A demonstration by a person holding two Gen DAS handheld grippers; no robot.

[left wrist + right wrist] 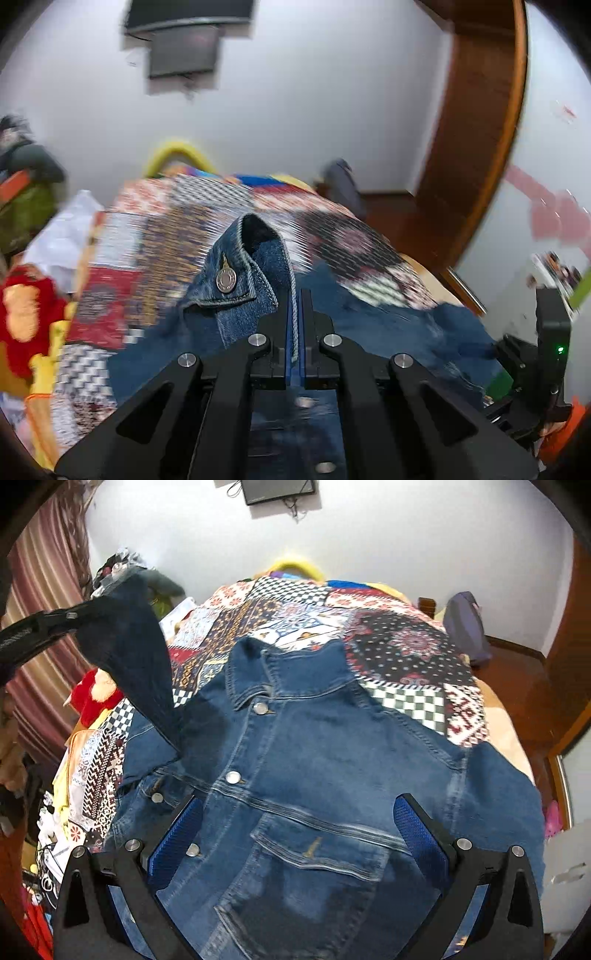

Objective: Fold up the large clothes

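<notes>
Patchwork-covered bed (406, 653), denim jacket (314, 760) spread on it

no readable text in either view. the metal cuff button (225, 279) on the denim jacket (314, 746) has embossed lettering round its rim, too small and blurred to make out. the other jacket buttons show no legible marks. the dark screen (279, 489) on the wall is blank. the patchwork bedspread (406, 646) has patterns only, no words. left wrist view is motion-blurred, so nothing on the wall or side clutter resolves.
</notes>
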